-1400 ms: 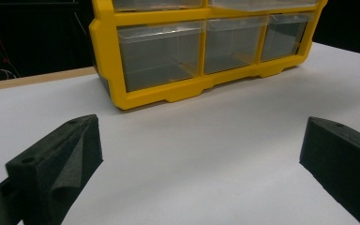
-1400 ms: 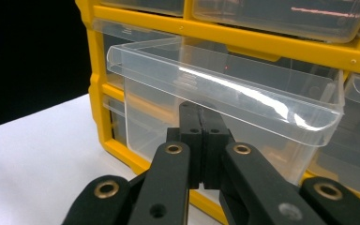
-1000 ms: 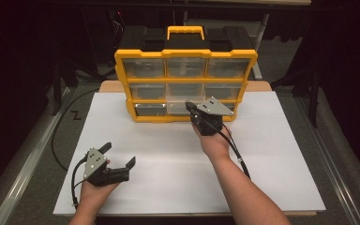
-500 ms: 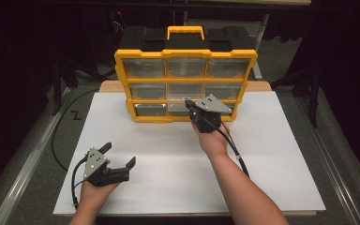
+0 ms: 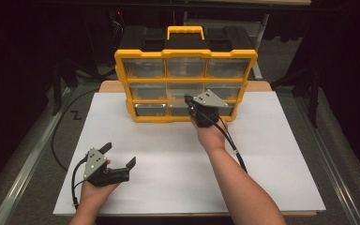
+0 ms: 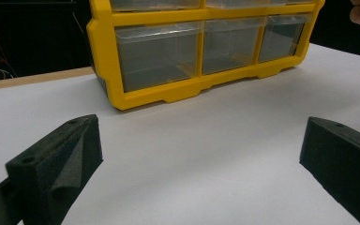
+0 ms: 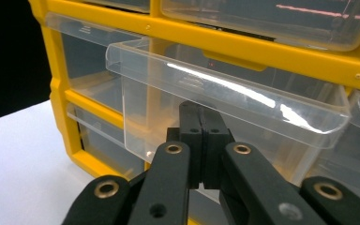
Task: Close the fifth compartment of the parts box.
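At the near left of the white mat (image 5: 272,154) we see the left gripper (image 5: 118,161) resting low, its jaws spread wide with nothing between them, pointing toward about two o'clock at the yellow organizer (image 5: 185,56). From it the cabinet lies well apart, up and to the right. Moving right, the right gripper (image 5: 193,107) sits at the cabinet's front, its jaws pressed together. In the right gripper view its fingertips (image 7: 201,136) are against the front wall of a clear drawer (image 7: 225,110), just under the lip; we cannot tell whether they pinch any plastic. That drawer stands out from the frame, its long axis running nine to three across the cabinet face, and lies at twelve o'clock from the gripper. We judge the right hand nearer.

We count two grippers, one organizer, nine drawers in three rows of three.
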Available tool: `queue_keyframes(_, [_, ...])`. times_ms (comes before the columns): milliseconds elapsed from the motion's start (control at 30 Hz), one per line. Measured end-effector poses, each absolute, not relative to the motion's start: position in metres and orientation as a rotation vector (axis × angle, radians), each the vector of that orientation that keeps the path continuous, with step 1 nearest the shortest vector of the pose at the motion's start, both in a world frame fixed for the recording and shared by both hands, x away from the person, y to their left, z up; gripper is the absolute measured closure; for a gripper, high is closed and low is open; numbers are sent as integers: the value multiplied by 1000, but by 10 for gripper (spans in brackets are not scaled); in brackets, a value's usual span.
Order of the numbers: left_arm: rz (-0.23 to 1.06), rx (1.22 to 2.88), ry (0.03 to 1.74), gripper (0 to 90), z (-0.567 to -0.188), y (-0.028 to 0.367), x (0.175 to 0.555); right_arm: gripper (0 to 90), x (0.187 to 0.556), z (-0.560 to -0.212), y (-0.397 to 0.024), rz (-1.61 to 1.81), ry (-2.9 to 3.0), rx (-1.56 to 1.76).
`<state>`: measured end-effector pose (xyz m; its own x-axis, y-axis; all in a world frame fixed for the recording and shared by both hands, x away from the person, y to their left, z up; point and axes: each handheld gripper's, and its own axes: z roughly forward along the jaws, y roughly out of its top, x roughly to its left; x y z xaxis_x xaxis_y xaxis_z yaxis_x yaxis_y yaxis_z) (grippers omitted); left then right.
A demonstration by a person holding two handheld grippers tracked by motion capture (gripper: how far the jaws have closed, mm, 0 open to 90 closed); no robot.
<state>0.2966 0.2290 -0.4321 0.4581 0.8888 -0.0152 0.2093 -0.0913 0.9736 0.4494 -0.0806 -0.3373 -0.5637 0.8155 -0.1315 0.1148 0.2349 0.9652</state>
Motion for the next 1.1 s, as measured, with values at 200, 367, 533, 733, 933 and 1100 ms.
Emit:
queue_keyframes(200, [758, 1595, 982, 2, -433, 229, 297, 900, 458, -337, -81, 1363, 1845, 880])
queue_keyframes(367, [757, 1589, 982, 3, -433, 229, 297, 900, 464, -336, -80, 1344, 1845, 881])
queue_keyframes(533, [753, 1596, 984, 3, -433, 228, 297, 900, 469, -336, -79, 1342, 1837, 890])
queue_keyframes(733, [747, 1601, 981, 3, -434, 227, 297, 900, 476, -335, -79, 1337, 1830, 908])
queue_keyframes(933, [744, 1600, 986, 3, -434, 228, 298, 900, 482, -336, -78, 1338, 1825, 919])
queue_keyframes(1100, [743, 1596, 988, 3, -434, 228, 299, 900, 483, -336, -75, 1333, 1825, 907])
